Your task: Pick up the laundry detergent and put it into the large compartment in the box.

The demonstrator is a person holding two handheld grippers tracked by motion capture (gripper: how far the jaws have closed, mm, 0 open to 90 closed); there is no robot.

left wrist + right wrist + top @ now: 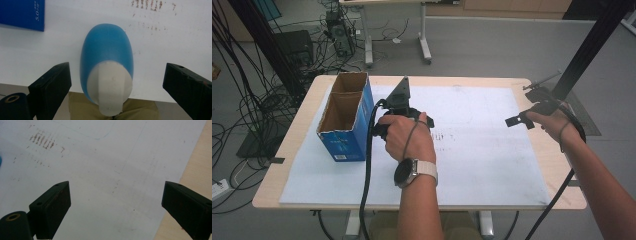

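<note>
A smooth blue rounded object (106,47) with a white end (110,87) lies on the white sheet (175,45), its white end toward the table's near edge. My left gripper (116,75) stands open around it, with a gap between each jaw and the object. In the high view the left gripper (401,111) is at the table's middle left, and the hand hides its jaws and the object. My right gripper (116,195) is open over bare white sheet with nothing between its jaws. The high view has the right gripper (526,106) near the sheet's right edge.
An open cardboard box (344,125) with blue sides and two compartments stands left of the left hand; its corner (22,13) shows close by. Brown smudges (447,137) mark the white sheet (482,160). Bare wooden table (552,165) borders it. Cables and table legs lie on the floor behind.
</note>
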